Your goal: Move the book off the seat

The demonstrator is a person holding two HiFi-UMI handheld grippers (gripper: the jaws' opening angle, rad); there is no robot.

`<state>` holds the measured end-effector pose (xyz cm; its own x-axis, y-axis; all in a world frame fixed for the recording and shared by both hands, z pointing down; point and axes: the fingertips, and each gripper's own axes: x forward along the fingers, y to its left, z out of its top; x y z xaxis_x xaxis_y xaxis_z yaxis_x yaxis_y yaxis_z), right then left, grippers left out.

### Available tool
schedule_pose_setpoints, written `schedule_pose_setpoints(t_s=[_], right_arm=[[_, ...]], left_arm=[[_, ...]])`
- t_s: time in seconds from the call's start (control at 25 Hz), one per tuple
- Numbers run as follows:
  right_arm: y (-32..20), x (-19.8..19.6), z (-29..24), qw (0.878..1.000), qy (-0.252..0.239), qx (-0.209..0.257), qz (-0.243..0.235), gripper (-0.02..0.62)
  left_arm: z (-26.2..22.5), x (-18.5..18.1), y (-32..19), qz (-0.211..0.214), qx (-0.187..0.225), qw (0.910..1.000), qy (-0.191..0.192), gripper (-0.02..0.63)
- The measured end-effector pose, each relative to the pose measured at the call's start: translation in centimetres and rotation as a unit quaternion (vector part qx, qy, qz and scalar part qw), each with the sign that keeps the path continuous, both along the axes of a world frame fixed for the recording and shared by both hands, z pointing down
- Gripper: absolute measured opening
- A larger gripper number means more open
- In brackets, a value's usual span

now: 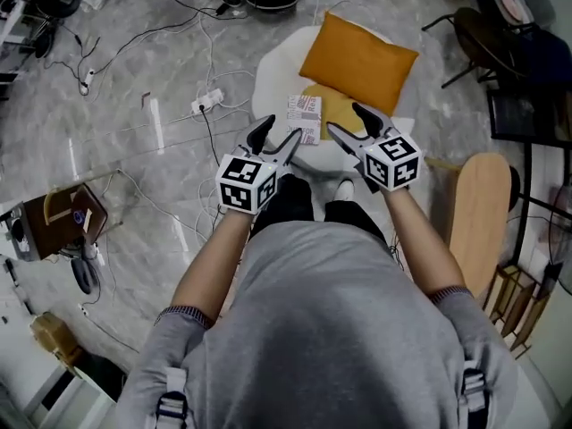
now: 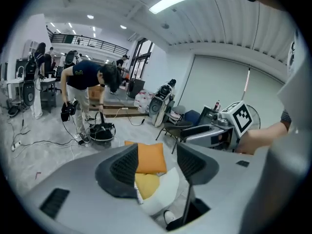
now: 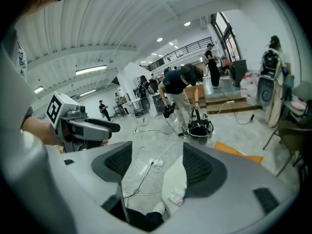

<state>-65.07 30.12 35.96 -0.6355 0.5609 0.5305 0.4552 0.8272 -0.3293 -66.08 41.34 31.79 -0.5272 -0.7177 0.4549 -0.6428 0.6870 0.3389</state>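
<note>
The book (image 1: 304, 117), a pale cover with red print, lies flat on the white seat (image 1: 273, 74), beside a yellow cushion (image 1: 340, 107) and below an orange cushion (image 1: 357, 61). My left gripper (image 1: 280, 134) hovers open just short of the book's near left corner. At the book's right, over the yellow cushion, my right gripper (image 1: 347, 120) is also open. Neither has anything between its fingers. The left gripper view shows its open jaws framing the orange cushion (image 2: 150, 157) and seat (image 2: 168, 191). In the right gripper view the book (image 3: 178, 197) shows low between the open jaws.
Cables and a white power strip (image 1: 207, 103) lie on the marble floor left of the seat. A wooden board (image 1: 478, 213) and black chair (image 1: 483, 43) stand at the right. A cardboard box (image 1: 63, 217) sits far left. A person (image 2: 87, 82) bends over a black bag (image 2: 101, 131) beyond.
</note>
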Motion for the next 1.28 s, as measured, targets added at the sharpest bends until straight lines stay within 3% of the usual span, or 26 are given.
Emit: schedule_pose_setpoints(t_s=[0.24,0.48,0.92,1.28], right_arm=[[0.2,-4.1,5.4,0.997,0.037,0.015,0.062,0.345],[-0.4,-5.6,13.7,0.991,0.091,-0.005,0.093,0.347],[-1.2,-6.9,31.6,0.981,0.167,-0.006,0.1,0.35],[-1.4,-4.3,47.4,0.956,0.259,-0.026,0.138,0.351]], left_arm=[[6.9,-4.6,1.5,0.046,-0.013,0.9974,0.054,0.272],[15.7,-6.6,0.3,0.053,-0.033,0.9924,0.106,0.272],[34.9,-9.2,-0.3,0.011,-0.075,0.9805,0.181,0.276],[50.3,-8.1,0.3,-0.012,-0.119,0.9621,0.245,0.294]])
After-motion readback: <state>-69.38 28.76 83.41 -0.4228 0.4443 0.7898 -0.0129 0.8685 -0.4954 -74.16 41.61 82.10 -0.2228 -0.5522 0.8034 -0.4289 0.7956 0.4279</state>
